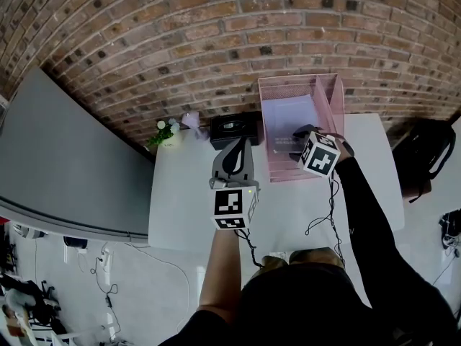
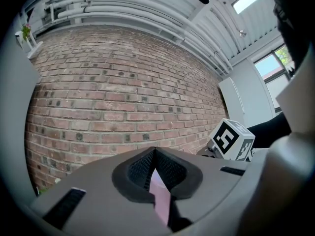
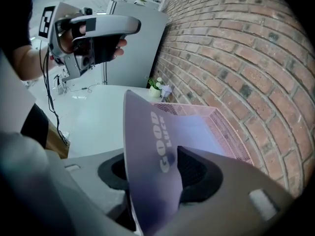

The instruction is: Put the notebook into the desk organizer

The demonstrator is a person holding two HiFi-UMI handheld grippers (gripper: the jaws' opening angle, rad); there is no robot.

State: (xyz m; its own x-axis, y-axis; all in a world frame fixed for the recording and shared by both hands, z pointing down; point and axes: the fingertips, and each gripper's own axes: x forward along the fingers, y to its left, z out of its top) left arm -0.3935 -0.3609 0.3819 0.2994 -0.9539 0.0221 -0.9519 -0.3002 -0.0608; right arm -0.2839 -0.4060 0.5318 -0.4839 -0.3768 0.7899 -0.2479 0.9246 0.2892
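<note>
- Our right gripper has its jaws spread; the thin lavender softcover notebook stands loosely between them, unpressed.
- The notebook leans inside the wide compartment of the pink wire-mesh desk organizer.
- Our left gripper hovers aside, jaws together, empty.
- We judge the placing nearly done; only pulling the right gripper clear is left.

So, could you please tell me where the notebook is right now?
In the right gripper view the notebook stands tilted between the right gripper's open jaws, reaching into the pink desk organizer by the brick wall.
</note>
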